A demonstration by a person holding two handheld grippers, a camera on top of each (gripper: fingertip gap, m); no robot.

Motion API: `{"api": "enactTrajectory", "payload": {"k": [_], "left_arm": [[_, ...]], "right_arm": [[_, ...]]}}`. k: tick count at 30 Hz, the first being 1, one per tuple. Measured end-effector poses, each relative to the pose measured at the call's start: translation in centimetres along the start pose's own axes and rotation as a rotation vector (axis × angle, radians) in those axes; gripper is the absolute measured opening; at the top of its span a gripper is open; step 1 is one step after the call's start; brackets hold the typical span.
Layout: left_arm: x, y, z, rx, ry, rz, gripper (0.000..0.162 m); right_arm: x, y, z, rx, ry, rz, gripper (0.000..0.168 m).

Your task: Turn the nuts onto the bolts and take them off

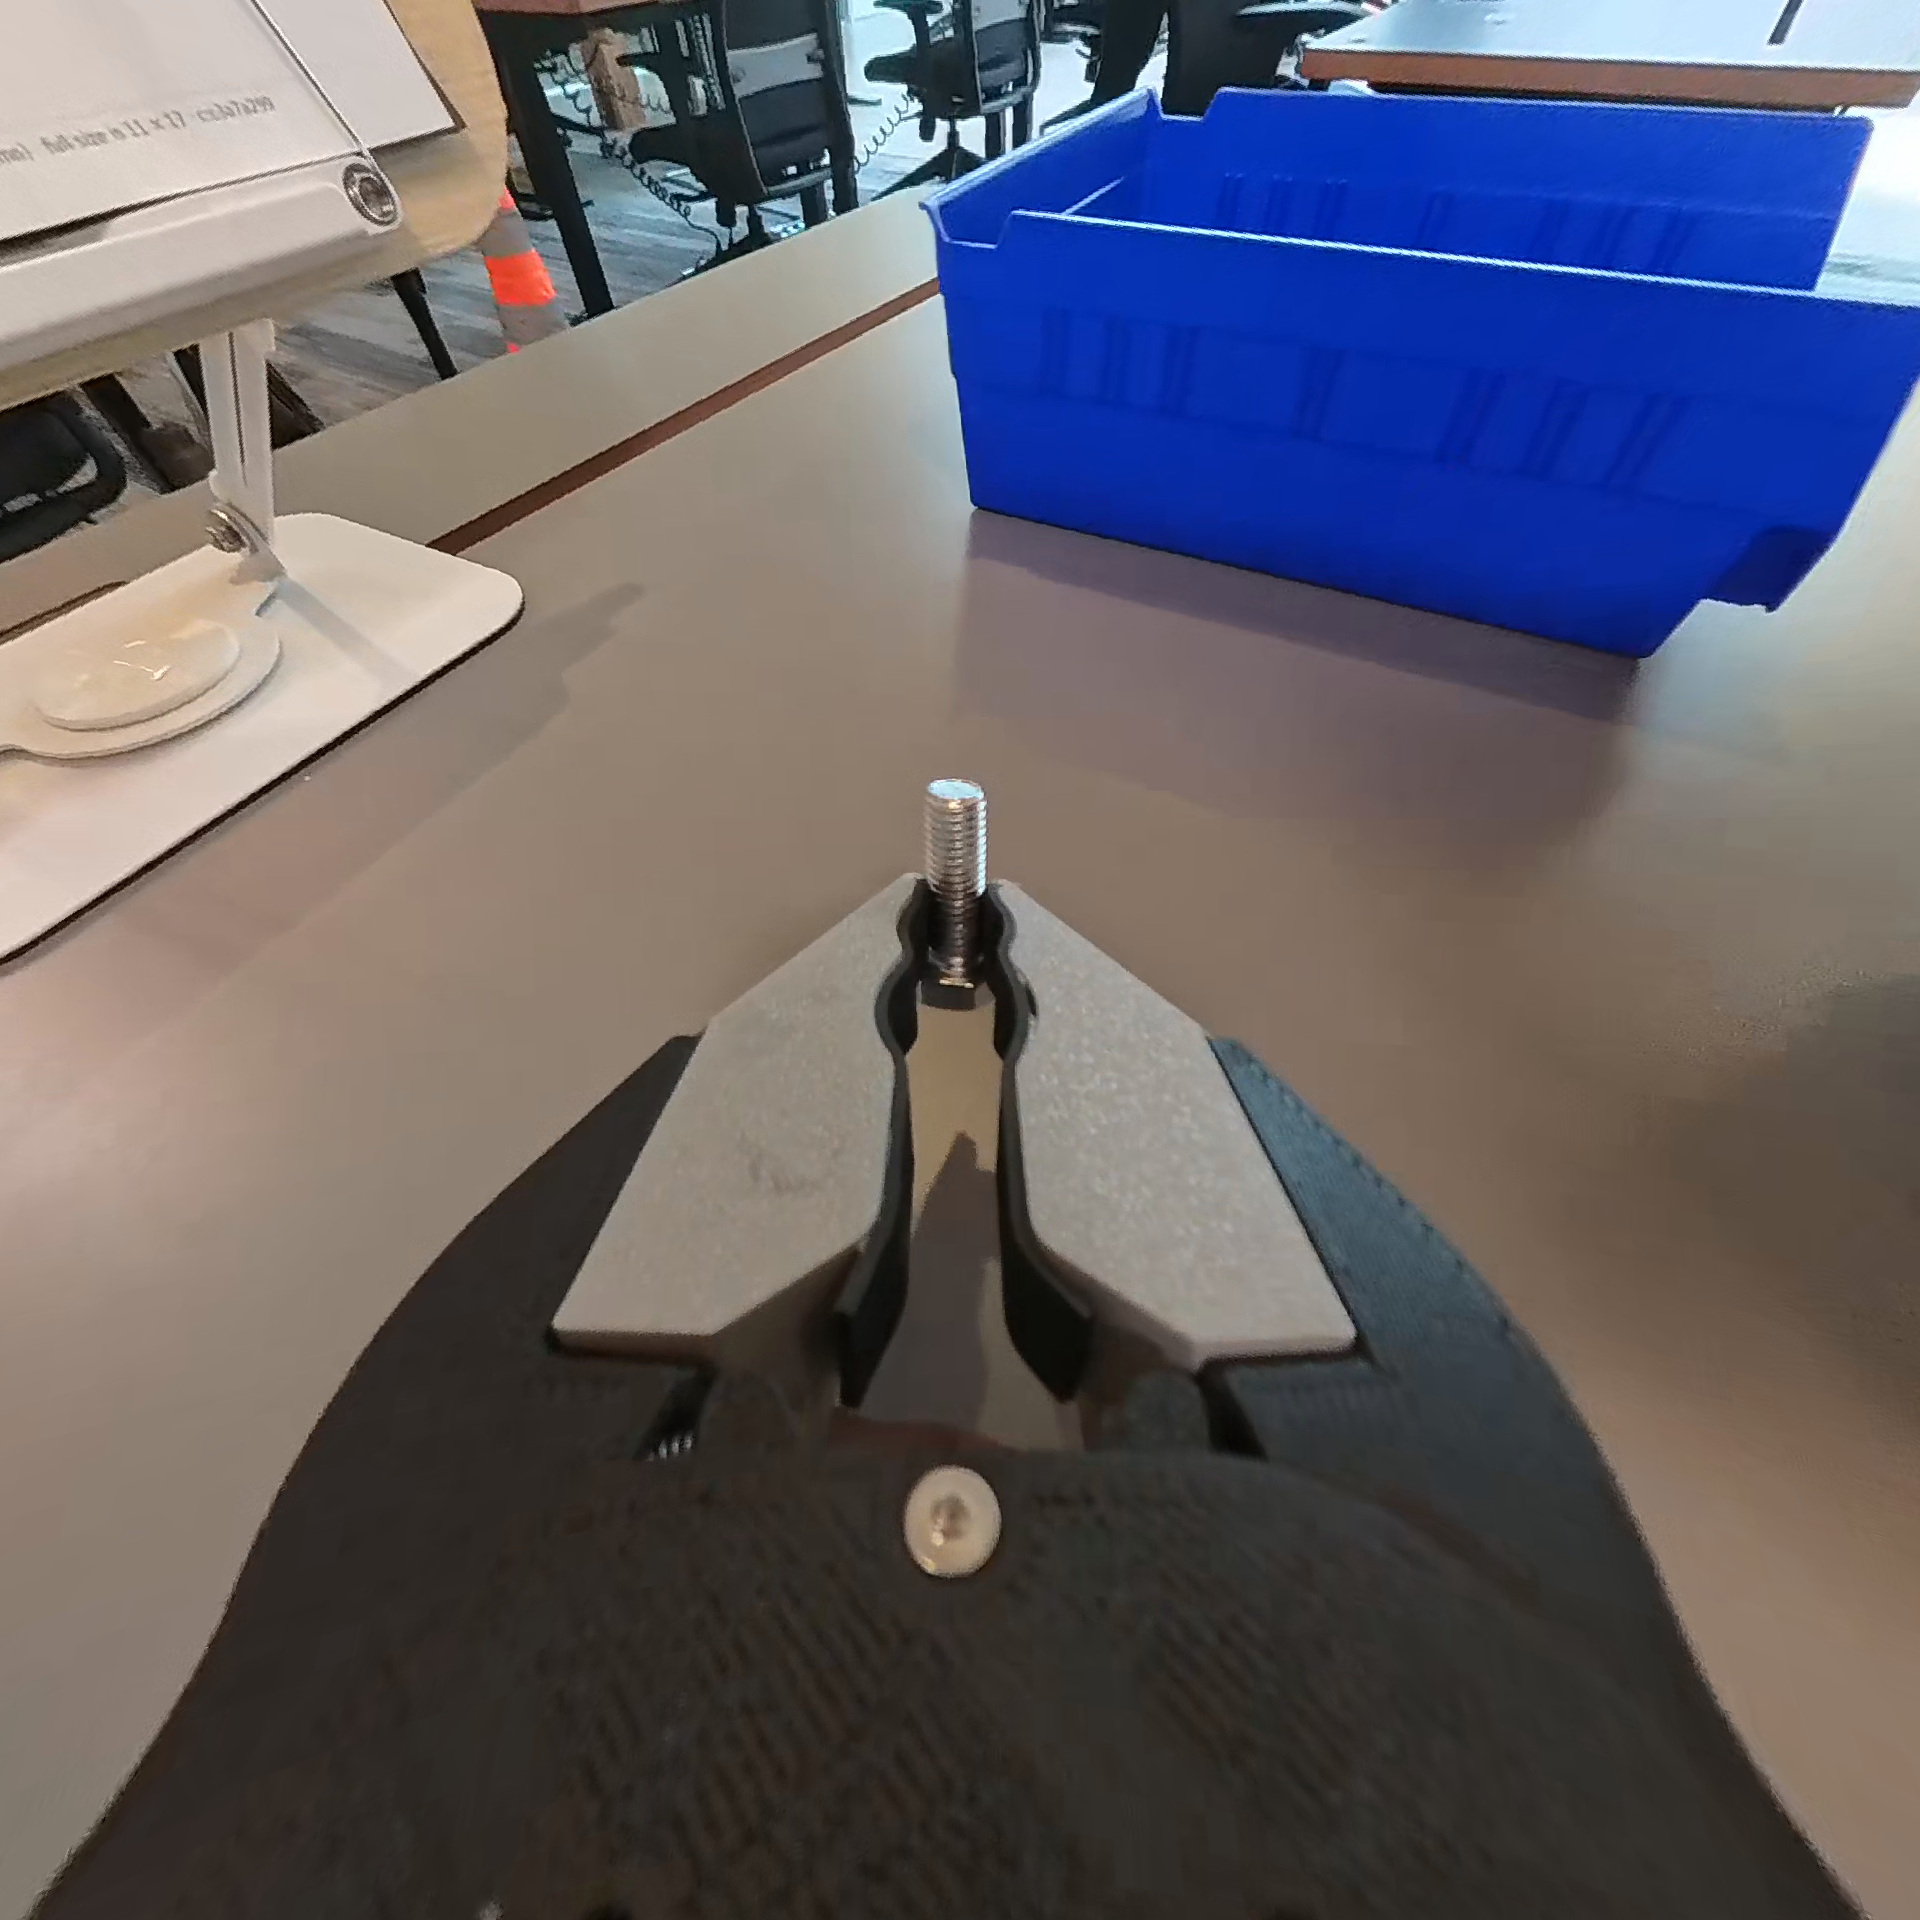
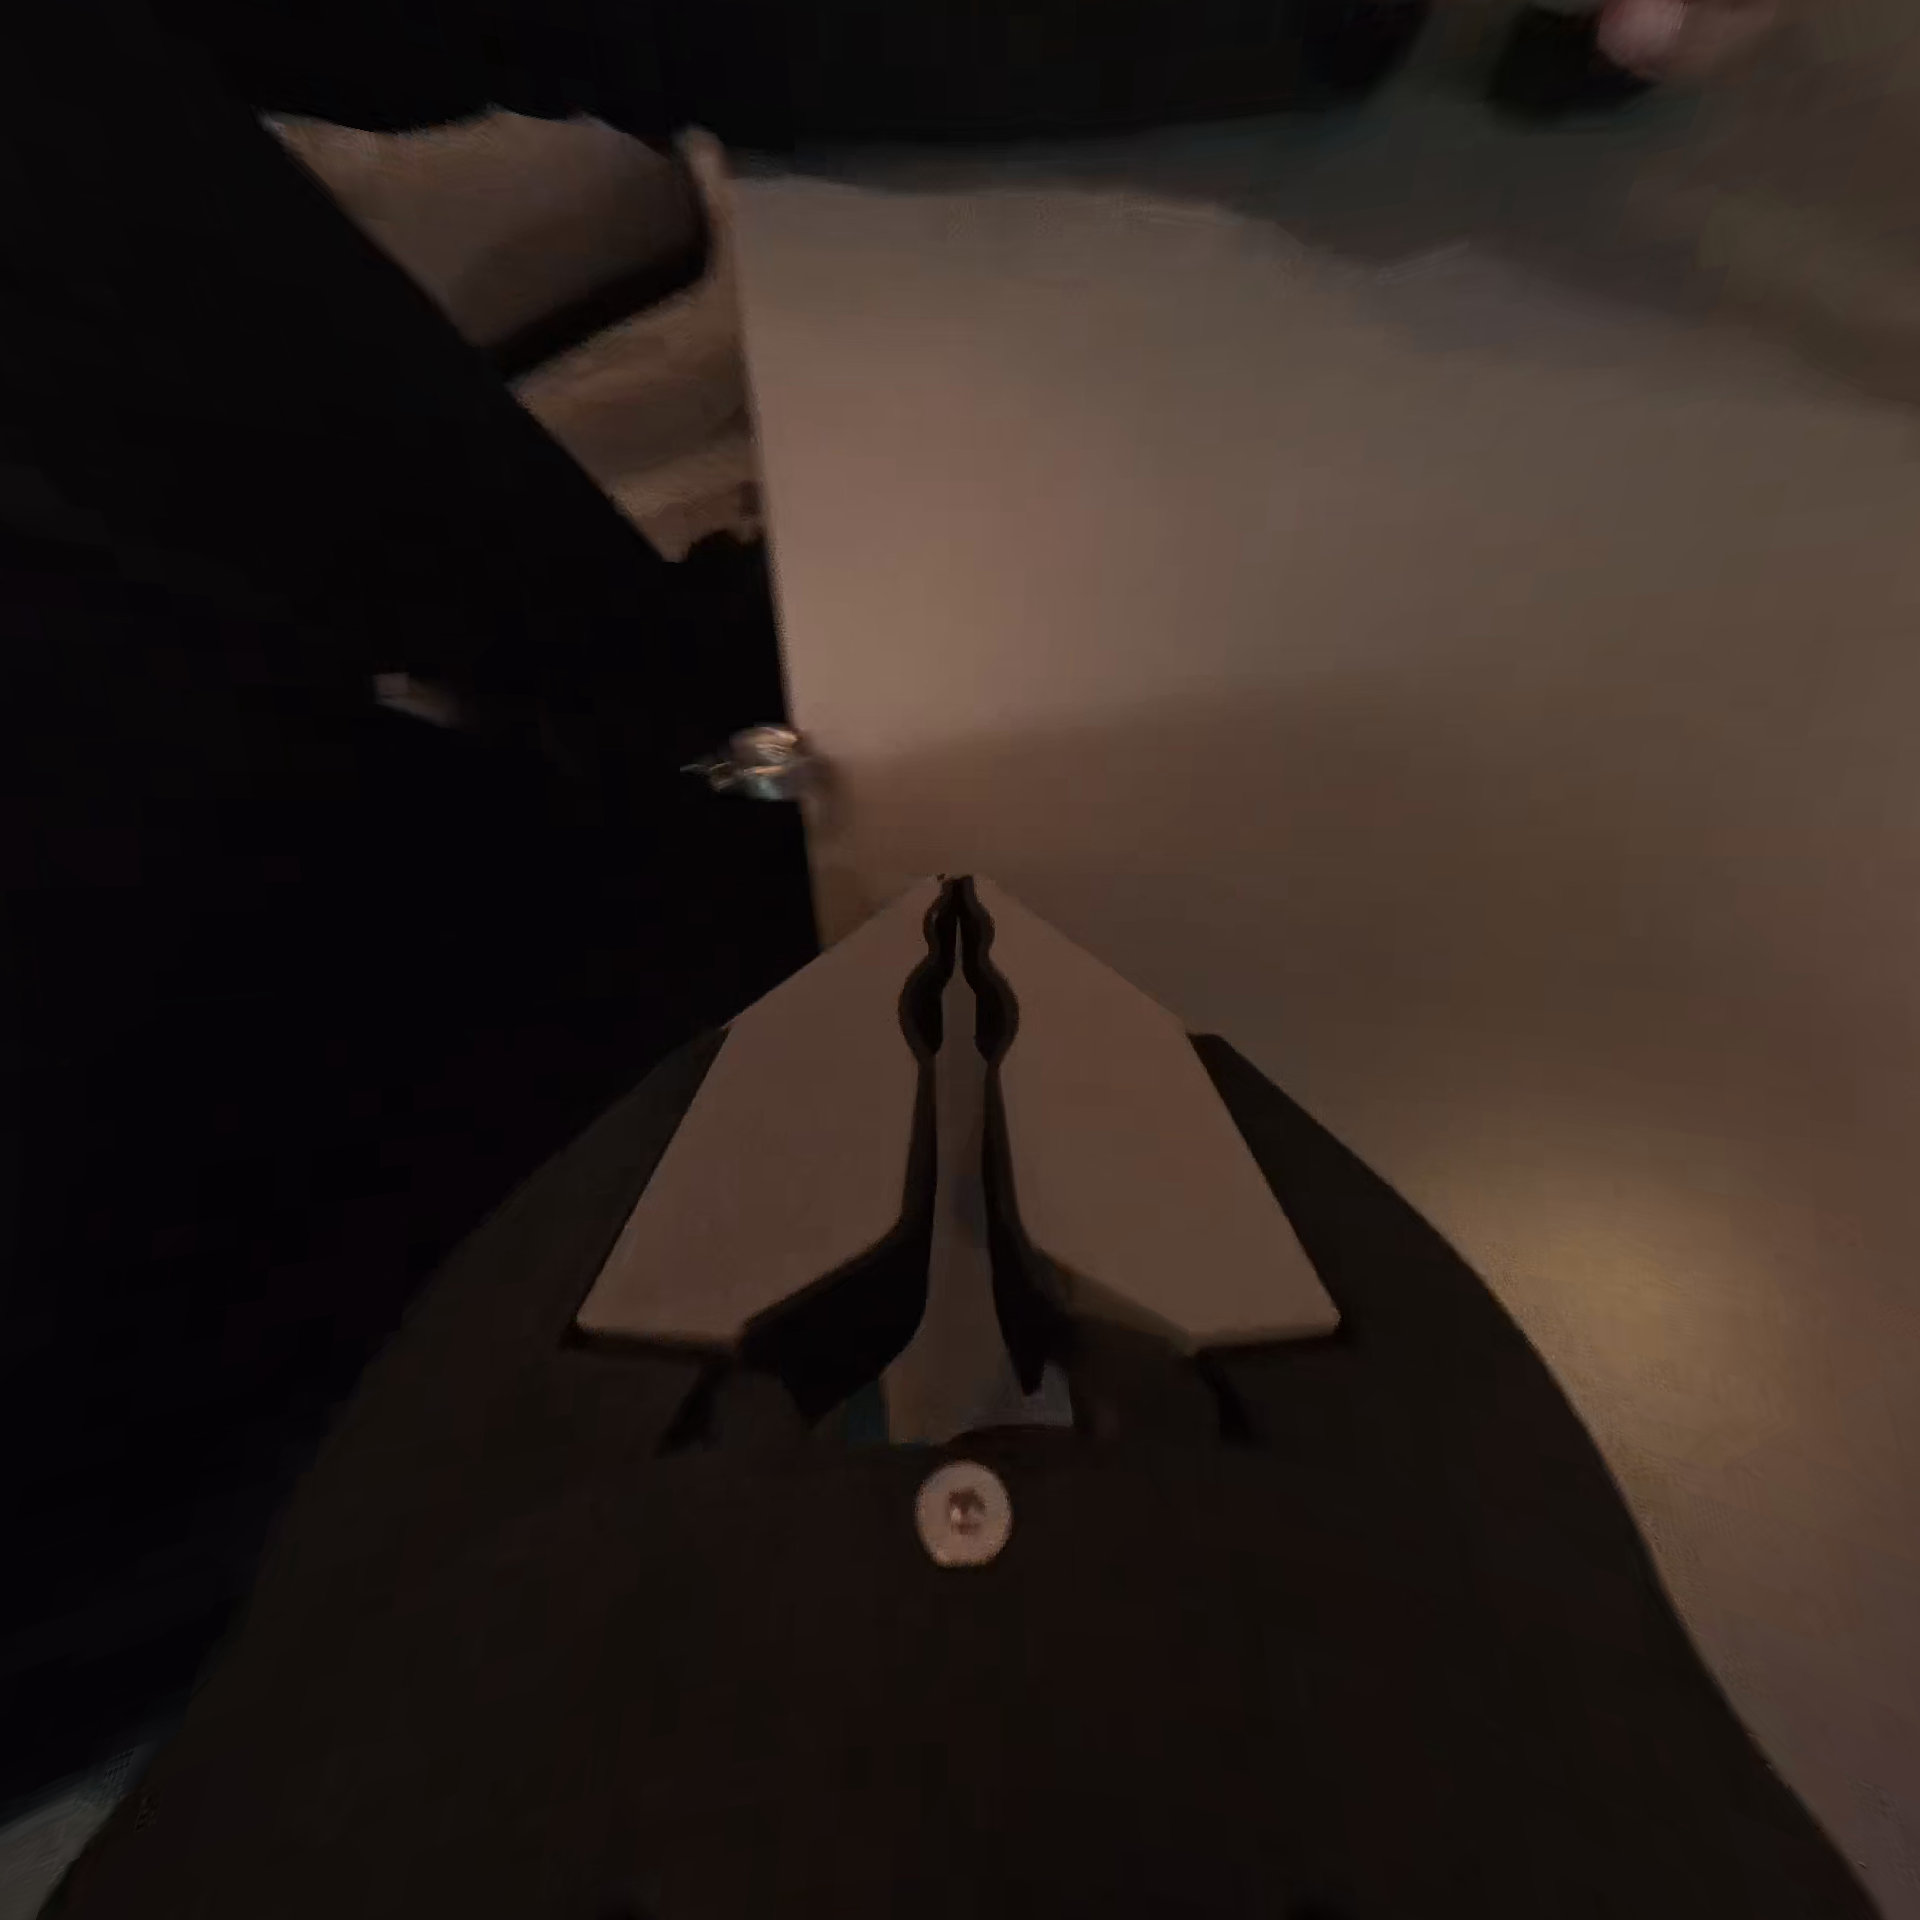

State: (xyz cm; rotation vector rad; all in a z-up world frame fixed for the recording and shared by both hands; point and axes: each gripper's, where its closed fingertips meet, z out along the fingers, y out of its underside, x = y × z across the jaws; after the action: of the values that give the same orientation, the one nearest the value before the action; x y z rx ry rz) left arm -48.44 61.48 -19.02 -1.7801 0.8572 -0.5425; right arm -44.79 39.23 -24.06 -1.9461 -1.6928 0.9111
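Left tongs (image 1: 954, 914) gripped a bolt (image 1: 955, 831) over the table (image 1: 1351, 883), right tongs (image 2: 956, 899) pinched together, blue bin (image 1: 1403, 395) behind.

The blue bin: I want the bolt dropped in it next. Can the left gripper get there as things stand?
Probably yes. The left gripper, shut on the bolt, faces bare table up to the blue bin. Its top is open, and nothing stands between.

Both grippers, left (image 1: 954, 899) and right (image 2: 956, 894), have grey pointed finger plates, wavy black inner edges, black bodies, one silver screw.
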Motion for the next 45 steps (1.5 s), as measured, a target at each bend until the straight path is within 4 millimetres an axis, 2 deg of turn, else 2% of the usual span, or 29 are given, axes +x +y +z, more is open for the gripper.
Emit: {"api": "enactTrajectory", "payload": {"k": [1,3,5,8,11,17,19,24,27,30,33,38,45], "left_arm": [[-0.1,-0.1,-0.1,0.007,-0.006,0.0,0.006],[-0.2,-0.2,-0.3,0.021,-0.004,-0.012,0.006],[-0.5,-0.3,-0.4,0.029,-0.005,-0.033,0.006],[-0.5,-0.4,-0.4,0.035,0.008,-0.036,0.006],[-0.3,-0.5,-0.4,0.045,0.013,-0.022,0.006],[0.4,-0.7,-0.4,0.051,0.02,-0.002,0.006],[0.5,-0.7,-0.5,0.056,0.011,0.01,0.006],[2.4,-1.3,-1.9,0.126,0.057,0.027,0.006],[3.8,-1.6,-3.3,0.181,0.061,0.013,0.006],[4.9,-2.1,-4.6,0.243,0.069,0.052,0.006],[5.0,-2.3,-5.4,0.284,0.052,0.064,0.006],[5.1,-2.8,-6.1,0.333,0.073,0.054,0.006],[4.5,-2.3,-5.6,0.28,0.009,0.094,0.006]], "right_arm": [[-0.2,-0.6,1.2,0.041,0.009,-0.041,0.0],[1.1,-1.5,1.7,0.069,0.084,-0.072,0.0],[1.9,-2.5,1.3,0.12,0.059,-0.07,0.0],[3.3,-5.0,-0.1,0.282,0.004,-0.036,0.0],[4.8,-6.7,-1.0,0.386,0.018,-0.032,0.0],[4.8,-7.7,-1.3,0.444,0.019,-0.041,0.0],[4.2,-7.8,-1.4,0.46,0.02,-0.044,0.0],[2.3,-7.0,-1.5,0.475,0.084,-0.058,0.0],[0.3,-5.9,-2.2,0.483,0.097,-0.053,0.0],[-0.7,-4.7,-3.1,0.496,0.119,-0.037,0.0],[-1.6,-3.7,-3.8,0.525,0.132,-0.008,0.0],[-3.0,-1.0,-3.3,0.455,0.17,-0.003,0.0],[-3.5,1.3,-4.7,0.484,0.234,0.036,0.0]]}}
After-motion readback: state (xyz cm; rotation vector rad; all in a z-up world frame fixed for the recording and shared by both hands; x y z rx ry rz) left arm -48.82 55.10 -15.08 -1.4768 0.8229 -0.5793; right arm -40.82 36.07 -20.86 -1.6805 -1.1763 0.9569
